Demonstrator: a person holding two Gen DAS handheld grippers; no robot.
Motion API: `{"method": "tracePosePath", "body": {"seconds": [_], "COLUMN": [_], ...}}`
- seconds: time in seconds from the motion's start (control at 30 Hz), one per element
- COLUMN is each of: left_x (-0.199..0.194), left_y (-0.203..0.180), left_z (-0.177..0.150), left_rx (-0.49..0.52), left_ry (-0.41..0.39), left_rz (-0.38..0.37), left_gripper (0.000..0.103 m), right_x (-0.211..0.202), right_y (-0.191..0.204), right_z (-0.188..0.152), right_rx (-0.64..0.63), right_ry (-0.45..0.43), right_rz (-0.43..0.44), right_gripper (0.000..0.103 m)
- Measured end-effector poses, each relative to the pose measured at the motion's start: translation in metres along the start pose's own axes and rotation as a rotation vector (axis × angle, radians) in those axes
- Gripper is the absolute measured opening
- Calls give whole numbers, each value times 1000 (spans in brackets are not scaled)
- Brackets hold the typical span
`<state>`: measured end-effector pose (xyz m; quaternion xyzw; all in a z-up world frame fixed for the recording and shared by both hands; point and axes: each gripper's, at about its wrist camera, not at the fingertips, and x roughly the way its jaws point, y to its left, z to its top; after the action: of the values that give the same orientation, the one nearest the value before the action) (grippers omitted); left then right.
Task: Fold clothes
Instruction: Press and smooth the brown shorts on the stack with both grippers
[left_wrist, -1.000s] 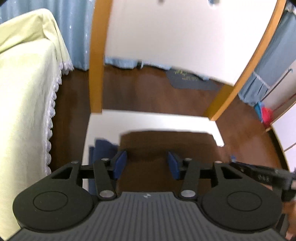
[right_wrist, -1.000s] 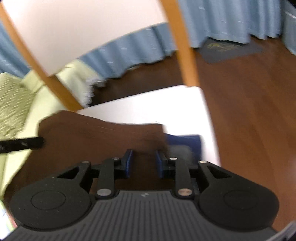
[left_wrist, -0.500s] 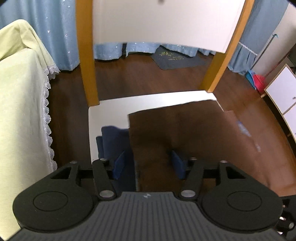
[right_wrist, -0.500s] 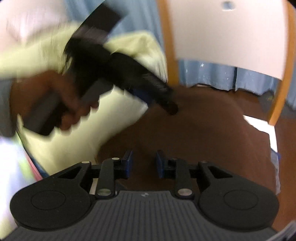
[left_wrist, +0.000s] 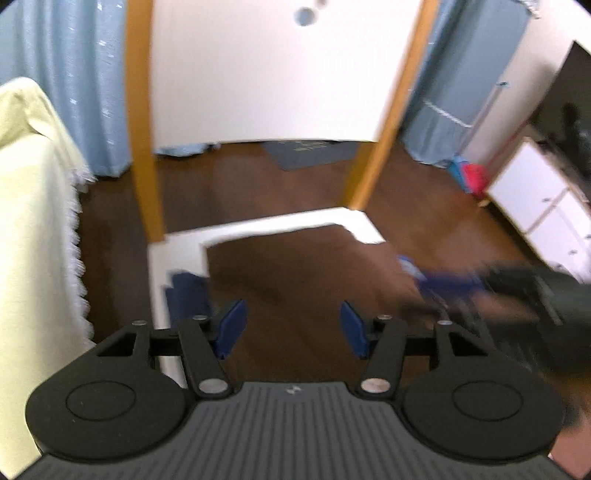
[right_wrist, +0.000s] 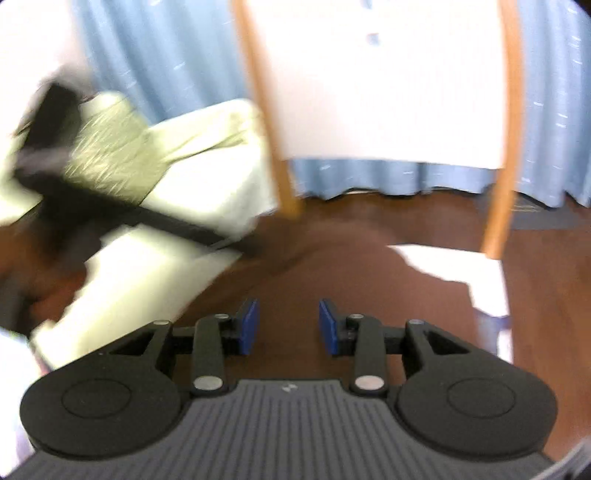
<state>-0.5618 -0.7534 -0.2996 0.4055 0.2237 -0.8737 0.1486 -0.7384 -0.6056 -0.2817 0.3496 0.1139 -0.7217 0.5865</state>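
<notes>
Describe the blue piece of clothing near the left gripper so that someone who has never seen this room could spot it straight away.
Find the white chair seat between two orange wooden posts, in front of the blue curtains. A large brown garment covers most of it. The blue garment peeks out at the brown one's left edge, just ahead of the left gripper; it is the only dark blue cloth on the white surface.

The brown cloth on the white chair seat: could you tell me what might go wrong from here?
1. The brown cloth overhangs the chair seat's right edge, so a tug could slide it to the floor.
2. Both the left gripper and right gripper are open and empty, and both views are blurred, so a hurried grasp could miss an edge.
</notes>
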Motion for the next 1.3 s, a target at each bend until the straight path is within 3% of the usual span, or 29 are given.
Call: {"method": "tracePosePath", "body": {"seconds": [0.07,0.1,0.23,0.3,0.43,0.47,0.57,0.67,0.87,1.0,1.1,1.17,1.3], "left_x": [9,17,38,43,50,50,29,15,59,99,103,98,61], "left_y": [-5,-5,6,11,13,12,0,-1,17,43,56,57,38], "left_z": [-17,-26,-45,-47,-47,-44,-21,6,44,47,47,49,46], "left_rx": [24,40,95,107,142,139,200,210,197,114,36,16,53], "left_ry": [46,77,90,77,70,78,50,-16,-31,13,18,8,-55], "left_rz": [3,24,96,97,100,101,129,113,69,100,86,92,159], "left_gripper": [59,59,52,52,51,46,44,46,46,51,59,59,54], "right_x": [6,12,57,86,105,104,82,53,75,102,123,124,87], "right_y": [-24,-22,-26,-25,-17,-16,-20,-32,-44,-44,-42,-40,-40], "right_z": [11,17,25,11,-7,-5,13,28,47,43,31,30,37], "right_rx": [4,-10,-88,-110,-149,-150,-107,-60,-12,7,0,-2,7], "right_ry": [8,10,72,157,199,203,190,89,55,110,173,169,45], "right_rz": [-19,-12,52,17,8,7,27,46,65,54,36,36,-15], "right_gripper": [14,11,11,11,11,12,13,18,18,19,20,20,28]}}
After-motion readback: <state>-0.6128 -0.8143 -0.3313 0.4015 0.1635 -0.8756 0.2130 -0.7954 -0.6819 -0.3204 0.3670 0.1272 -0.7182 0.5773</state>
